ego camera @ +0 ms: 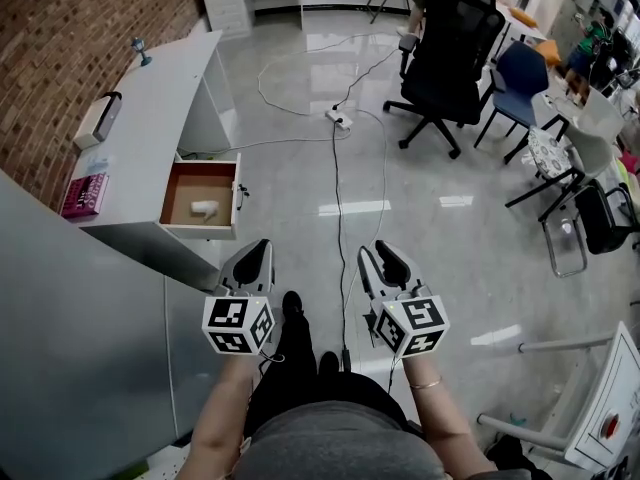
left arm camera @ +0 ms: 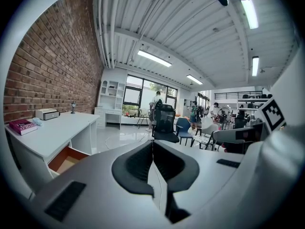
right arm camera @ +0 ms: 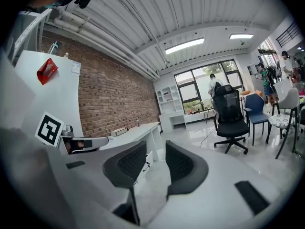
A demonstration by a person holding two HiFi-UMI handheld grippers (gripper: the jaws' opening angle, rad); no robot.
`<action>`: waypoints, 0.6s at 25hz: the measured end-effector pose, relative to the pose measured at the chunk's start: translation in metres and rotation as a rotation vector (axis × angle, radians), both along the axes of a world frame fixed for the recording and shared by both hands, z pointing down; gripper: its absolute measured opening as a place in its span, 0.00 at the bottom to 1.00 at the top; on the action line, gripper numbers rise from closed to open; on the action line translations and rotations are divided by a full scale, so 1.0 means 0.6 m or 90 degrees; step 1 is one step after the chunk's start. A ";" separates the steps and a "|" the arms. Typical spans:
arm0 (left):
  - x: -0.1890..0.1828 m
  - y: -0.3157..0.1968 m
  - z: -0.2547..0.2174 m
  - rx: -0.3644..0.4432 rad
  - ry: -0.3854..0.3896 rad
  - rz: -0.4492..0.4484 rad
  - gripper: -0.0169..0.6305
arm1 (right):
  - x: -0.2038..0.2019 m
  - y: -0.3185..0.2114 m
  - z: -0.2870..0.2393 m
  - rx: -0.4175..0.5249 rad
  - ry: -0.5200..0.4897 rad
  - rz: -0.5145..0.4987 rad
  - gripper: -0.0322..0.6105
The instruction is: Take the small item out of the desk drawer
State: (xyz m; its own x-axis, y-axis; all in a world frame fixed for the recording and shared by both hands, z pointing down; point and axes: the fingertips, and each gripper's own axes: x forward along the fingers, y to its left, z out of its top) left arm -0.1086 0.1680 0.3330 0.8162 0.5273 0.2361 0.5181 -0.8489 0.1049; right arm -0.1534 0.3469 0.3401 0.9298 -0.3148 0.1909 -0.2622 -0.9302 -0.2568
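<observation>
The desk drawer (ego camera: 178,204) stands pulled out of the white desk (ego camera: 150,98), showing a brown inside. A small white item (ego camera: 205,208) lies in it near the front. Both grippers hover over the floor, nearer to me than the drawer and to its right. My left gripper (ego camera: 258,248) is shut with nothing in it; its pads meet in the left gripper view (left arm camera: 152,143), where the open drawer (left arm camera: 66,159) shows at lower left. My right gripper (ego camera: 376,250) is open and empty, with a plain gap between its pads (right arm camera: 156,149). The drawer front (right arm camera: 145,162) shows through that gap.
On the desk lie a pink book (ego camera: 85,195) and a white device (ego camera: 98,120). A power strip (ego camera: 340,120) with cables lies on the glossy floor ahead. A black office chair (ego camera: 450,48), a blue chair (ego camera: 520,73) and a white chair (ego camera: 575,158) stand at right.
</observation>
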 end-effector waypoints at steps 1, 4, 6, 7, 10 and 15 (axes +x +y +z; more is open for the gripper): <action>0.012 -0.001 0.002 -0.001 -0.001 0.001 0.06 | 0.011 -0.001 0.001 -0.001 -0.001 0.002 0.23; 0.055 -0.005 0.008 -0.003 -0.006 0.006 0.06 | 0.051 -0.003 0.004 -0.005 -0.006 0.007 0.24; 0.087 -0.007 0.013 -0.004 -0.011 0.009 0.06 | 0.082 -0.006 0.006 -0.006 -0.009 0.008 0.24; 0.105 -0.008 0.016 -0.005 -0.013 0.009 0.06 | 0.100 -0.008 0.007 -0.006 -0.010 0.009 0.24; 0.161 -0.017 0.023 -0.009 -0.018 0.011 0.06 | 0.159 -0.018 0.010 -0.004 -0.014 0.011 0.24; 0.255 -0.040 0.025 -0.019 -0.025 0.010 0.06 | 0.257 -0.039 0.007 -0.003 -0.020 0.014 0.24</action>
State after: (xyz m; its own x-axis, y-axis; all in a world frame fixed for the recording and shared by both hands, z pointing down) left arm 0.0443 0.1438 0.3481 0.7979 0.5479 0.2513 0.5269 -0.8365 0.1507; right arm 0.0008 0.3233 0.3441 0.9301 -0.2934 0.2212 -0.2335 -0.9368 -0.2605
